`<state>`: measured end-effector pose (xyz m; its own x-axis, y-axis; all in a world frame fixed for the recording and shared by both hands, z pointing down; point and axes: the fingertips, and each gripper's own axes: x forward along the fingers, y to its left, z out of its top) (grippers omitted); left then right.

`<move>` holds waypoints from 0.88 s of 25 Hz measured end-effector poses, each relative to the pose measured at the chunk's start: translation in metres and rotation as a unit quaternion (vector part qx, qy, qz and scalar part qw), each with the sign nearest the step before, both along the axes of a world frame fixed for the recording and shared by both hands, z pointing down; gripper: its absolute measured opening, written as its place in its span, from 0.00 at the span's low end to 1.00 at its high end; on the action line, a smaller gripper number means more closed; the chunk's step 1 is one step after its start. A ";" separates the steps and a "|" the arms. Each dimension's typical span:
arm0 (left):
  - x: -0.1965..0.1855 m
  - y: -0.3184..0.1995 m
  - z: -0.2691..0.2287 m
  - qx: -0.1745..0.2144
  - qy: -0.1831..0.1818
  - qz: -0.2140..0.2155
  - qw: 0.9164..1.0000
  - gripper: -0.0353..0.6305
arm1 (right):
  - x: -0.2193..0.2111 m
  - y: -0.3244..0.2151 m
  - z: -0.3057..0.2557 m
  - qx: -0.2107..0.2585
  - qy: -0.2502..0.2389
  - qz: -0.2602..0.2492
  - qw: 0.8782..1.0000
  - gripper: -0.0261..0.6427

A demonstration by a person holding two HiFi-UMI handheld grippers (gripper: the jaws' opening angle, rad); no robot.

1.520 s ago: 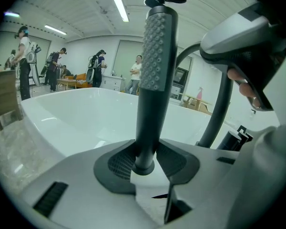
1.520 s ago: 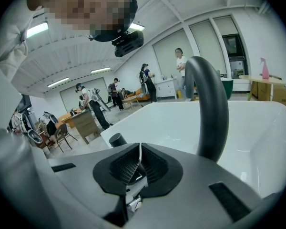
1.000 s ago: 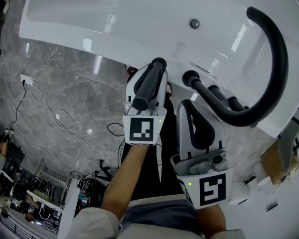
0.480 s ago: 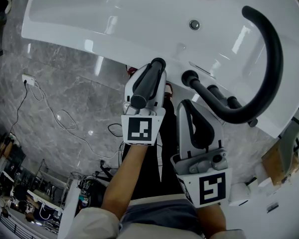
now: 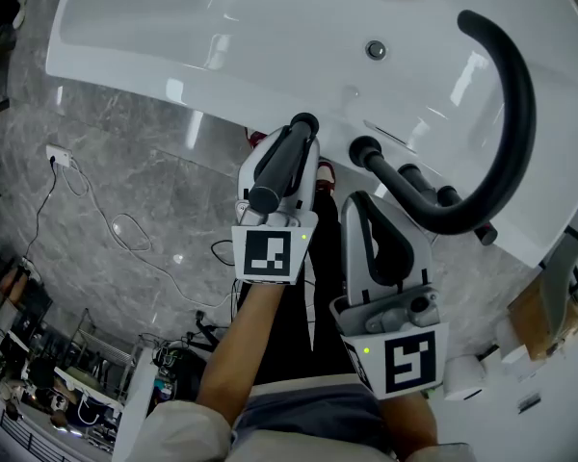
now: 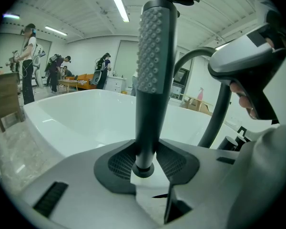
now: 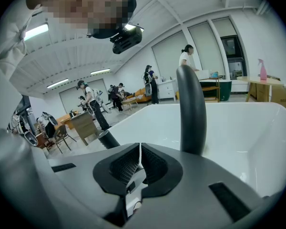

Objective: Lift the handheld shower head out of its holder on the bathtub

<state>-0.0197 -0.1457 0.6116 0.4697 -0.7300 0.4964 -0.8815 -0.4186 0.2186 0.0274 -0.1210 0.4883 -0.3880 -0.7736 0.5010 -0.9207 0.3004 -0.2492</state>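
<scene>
Shower head stands up in the left gripper, whose jaws squeeze its thin handle so it can come away from the white bathtub. It is close above the tub's edge. Right gripper sits beside it with its jaws pressed together on nothing, likely because one grip is enough.

Floor: glossy grey marble-pattern slabs carrying bright reflections. A white socket block sits at centre left of the head view, with a thin cable trailing from it over the floor. Ceiling: white, panelled, strip lights lit. Tall windows occupy the far wall, upper right of the right gripper view. Orange sofa against the far white wall. Wooden desk and chairs at left.
</scene>
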 end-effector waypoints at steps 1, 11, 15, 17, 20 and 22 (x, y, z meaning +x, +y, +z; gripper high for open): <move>0.000 0.000 -0.001 0.001 0.000 0.001 1.000 0.26 | 0.001 0.000 0.000 0.000 0.001 0.002 1.000 0.07; -0.004 0.001 -0.014 0.005 0.001 0.009 1.000 0.26 | 0.001 -0.001 -0.006 0.005 -0.005 0.001 1.000 0.07; -0.003 0.002 -0.021 0.007 0.003 0.009 1.000 0.26 | 0.002 -0.001 -0.008 0.007 -0.007 0.001 1.000 0.07; -0.005 0.001 -0.025 0.010 0.004 0.010 1.000 0.26 | 0.002 -0.001 -0.010 0.008 -0.007 0.000 1.000 0.07; -0.007 0.001 -0.030 0.014 0.004 0.011 1.000 0.26 | 0.001 0.000 -0.011 0.009 -0.008 -0.001 1.000 0.07; -0.007 0.001 -0.034 0.014 0.005 0.010 1.000 0.26 | 0.001 0.000 -0.014 0.010 -0.007 -0.002 1.000 0.07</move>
<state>-0.0268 -0.1445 0.5781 0.4892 -0.7345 0.4703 -0.8708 -0.4417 0.2160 0.0286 -0.1208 0.4745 -0.3977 -0.7824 0.4794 -0.9161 0.3092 -0.2554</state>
